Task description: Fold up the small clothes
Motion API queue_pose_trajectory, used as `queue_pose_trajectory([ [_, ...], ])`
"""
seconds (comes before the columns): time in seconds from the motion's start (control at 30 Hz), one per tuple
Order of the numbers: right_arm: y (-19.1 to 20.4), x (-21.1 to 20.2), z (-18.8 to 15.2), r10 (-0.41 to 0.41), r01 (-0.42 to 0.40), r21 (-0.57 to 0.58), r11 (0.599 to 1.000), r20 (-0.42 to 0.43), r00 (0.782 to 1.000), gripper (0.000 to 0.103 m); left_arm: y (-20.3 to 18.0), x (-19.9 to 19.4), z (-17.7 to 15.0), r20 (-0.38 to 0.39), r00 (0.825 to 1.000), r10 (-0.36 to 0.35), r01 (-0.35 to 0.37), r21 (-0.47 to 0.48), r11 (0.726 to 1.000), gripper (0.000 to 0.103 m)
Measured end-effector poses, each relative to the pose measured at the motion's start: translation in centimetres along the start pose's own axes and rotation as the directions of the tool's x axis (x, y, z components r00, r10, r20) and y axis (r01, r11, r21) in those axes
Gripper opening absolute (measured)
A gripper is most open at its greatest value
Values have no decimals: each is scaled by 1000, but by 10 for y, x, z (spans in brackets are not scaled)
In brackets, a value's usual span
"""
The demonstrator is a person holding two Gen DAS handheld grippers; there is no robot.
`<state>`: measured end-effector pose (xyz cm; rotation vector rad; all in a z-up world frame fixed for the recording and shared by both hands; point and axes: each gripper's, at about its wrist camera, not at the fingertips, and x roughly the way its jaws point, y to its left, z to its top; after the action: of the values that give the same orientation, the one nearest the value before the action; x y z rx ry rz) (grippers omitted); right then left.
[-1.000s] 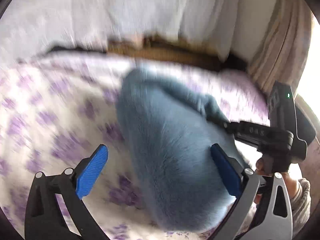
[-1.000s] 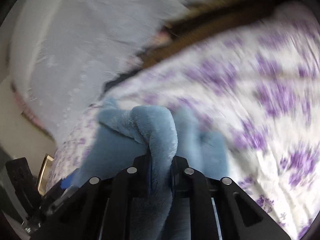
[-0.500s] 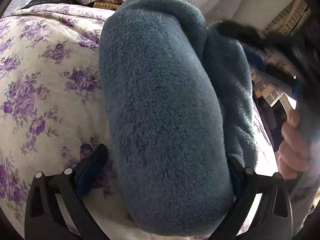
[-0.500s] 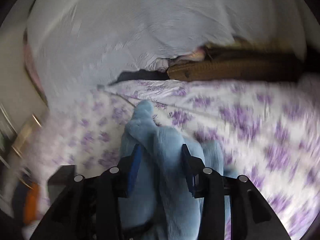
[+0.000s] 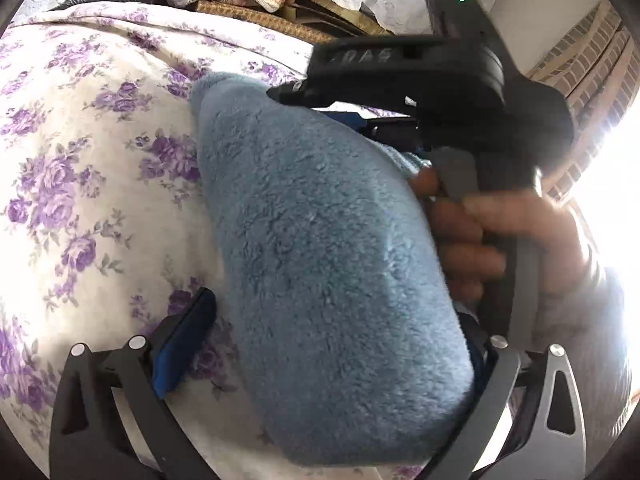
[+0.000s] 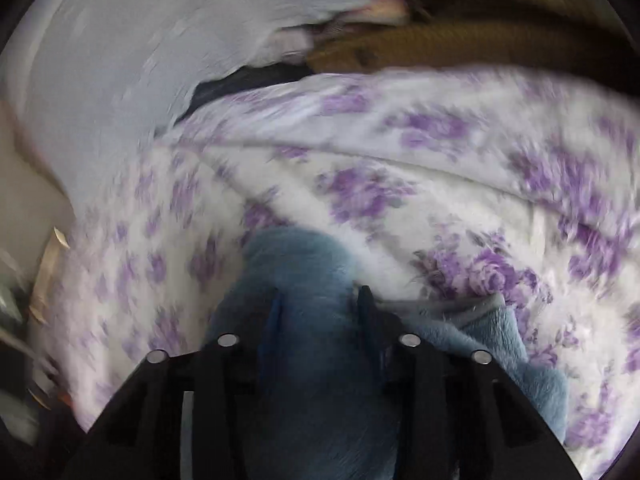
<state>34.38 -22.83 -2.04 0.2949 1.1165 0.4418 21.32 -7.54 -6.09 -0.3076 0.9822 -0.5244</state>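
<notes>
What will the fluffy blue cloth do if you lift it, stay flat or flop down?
The fluffy blue cloth will probably flop: it already bends in soft rounded folds over the flowered sheet. Its thick pile suggests it squashes easily and is unlikely to slip where the right gripper pinches it.

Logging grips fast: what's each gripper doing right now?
Left gripper: open, straddling the blue fleece garment.
Right gripper: shut on the blue fleece garment.
</notes>
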Motion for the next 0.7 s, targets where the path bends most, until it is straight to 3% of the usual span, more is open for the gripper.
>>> queue_pose_trajectory([
  [0.07,-1,-8,-2,15,-15,-23,1000,3,1000,38,-4,-1,-1,3,1000,16,-16,23,1000,99],
  [0.23,9,-94,-39,15,6,-103,995,205,979,39,-12,0,2,3,1000,19,-20,42,999,99],
  [0.3,10,-115,-67,-33,70,-168,983,214,976,39,-12,1,3,-3,1000,10,-10,36,999,99],
  [0.37,-11,-103,-85,-127,148,-137,979,150,981,39,-11,2,5,-2,1000,13,-13,40,999,99],
  [0.4,-24,-93,-91,-133,148,-116,982,124,983,40,-10,4,5,-6,1000,15,-15,46,999,99],
  [0.5,-50,-90,-99,-42,49,-39,998,157,987,38,-15,6,5,11,999,44,-44,72,996,99],
  [0.57,-46,-114,-101,-42,40,17,999,204,978,30,-16,-9,3,63,996,56,-60,67,996,99],
  [0.7,-36,-165,-137,-24,36,-34,999,296,955,34,-7,-47,6,172,985,15,-19,17,1000,98],
])
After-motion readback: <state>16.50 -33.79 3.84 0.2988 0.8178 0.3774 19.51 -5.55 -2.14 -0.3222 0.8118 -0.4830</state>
